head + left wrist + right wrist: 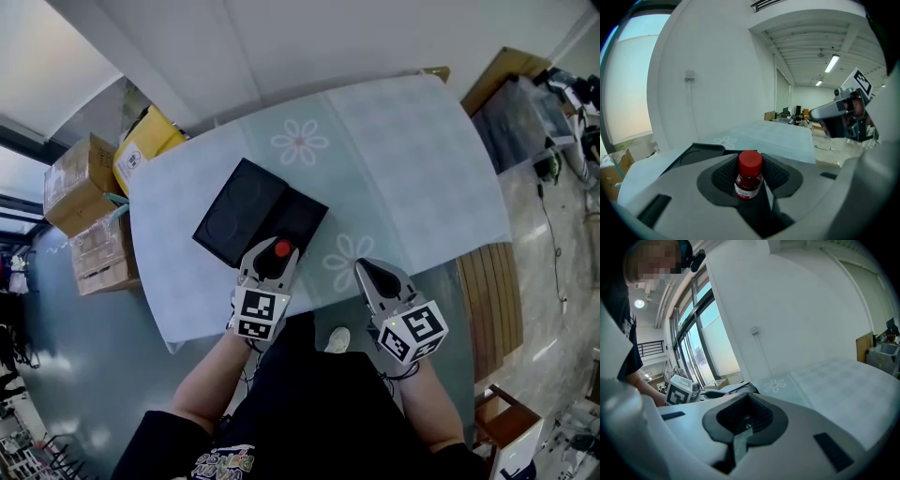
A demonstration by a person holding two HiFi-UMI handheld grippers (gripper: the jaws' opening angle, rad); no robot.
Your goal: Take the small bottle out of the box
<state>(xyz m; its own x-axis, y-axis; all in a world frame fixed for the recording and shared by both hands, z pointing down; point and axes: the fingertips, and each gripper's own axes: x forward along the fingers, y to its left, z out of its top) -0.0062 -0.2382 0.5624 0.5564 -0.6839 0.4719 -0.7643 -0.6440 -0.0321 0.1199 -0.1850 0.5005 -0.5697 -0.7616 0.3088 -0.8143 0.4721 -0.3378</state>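
Note:
A small bottle (749,176) with a red cap (281,249) and a white label sits between the dark pads of my left gripper (751,174), which is shut on it. In the head view the left gripper (274,247) holds the bottle above the near end of an open black box (246,218) on the table. The box (699,152) lies just beyond the jaws in the left gripper view. My right gripper (364,270) hovers to the right of the box, jaws together and empty. In its own view the right gripper (745,422) shows only a thin slit between the pads.
The table (412,178) has a pale cloth with flower prints (300,142). Cardboard boxes (80,183) and a yellow package (145,141) stand on the floor at the left. A wooden bench (489,300) stands at the right.

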